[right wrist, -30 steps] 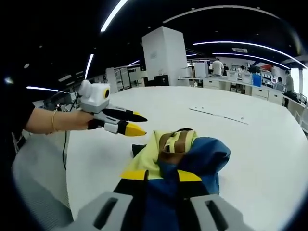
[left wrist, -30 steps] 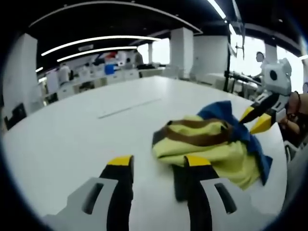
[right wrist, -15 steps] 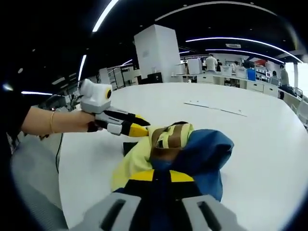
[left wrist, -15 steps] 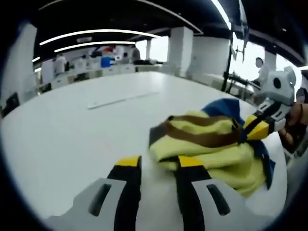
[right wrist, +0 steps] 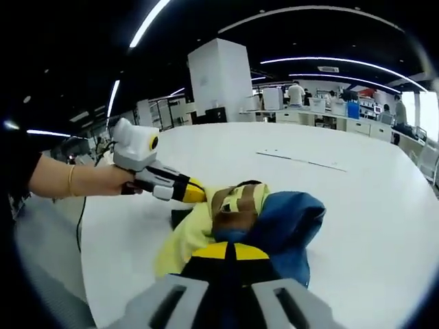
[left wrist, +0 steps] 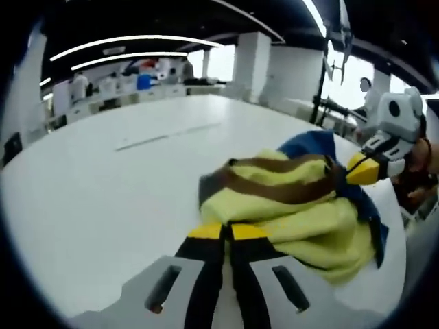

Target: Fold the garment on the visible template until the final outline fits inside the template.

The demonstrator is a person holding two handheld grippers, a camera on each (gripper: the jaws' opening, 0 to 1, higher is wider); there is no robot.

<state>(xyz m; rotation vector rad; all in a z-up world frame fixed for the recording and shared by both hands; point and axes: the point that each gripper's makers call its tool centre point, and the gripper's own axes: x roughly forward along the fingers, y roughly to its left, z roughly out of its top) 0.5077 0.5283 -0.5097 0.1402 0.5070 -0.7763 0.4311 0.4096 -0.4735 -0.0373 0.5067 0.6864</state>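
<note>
A crumpled garment [left wrist: 295, 205] lies bunched on the white table [left wrist: 103, 199]: yellow cloth with brown bands and a blue part behind. My left gripper [left wrist: 228, 232] has its jaws together at the yellow near edge, pinching the cloth. In the right gripper view the garment [right wrist: 240, 205] shows blue nearest me, and my right gripper [right wrist: 230, 251] is shut on that blue cloth. The left gripper [right wrist: 188, 193], held by a hand, bites the yellow edge from the left. The right gripper [left wrist: 360, 169] reaches the far side of the heap in the left gripper view.
A thin grey line [left wrist: 164, 135] runs across the table beyond the garment, also seen as a line [right wrist: 302, 161] in the right gripper view. The table's rounded edge [right wrist: 89, 233] is close on the person's side. Desks and people stand far behind.
Both grippers went from open to shut. The left one moved in to the yellow edge and closed on it; the right one closed on the blue cloth.
</note>
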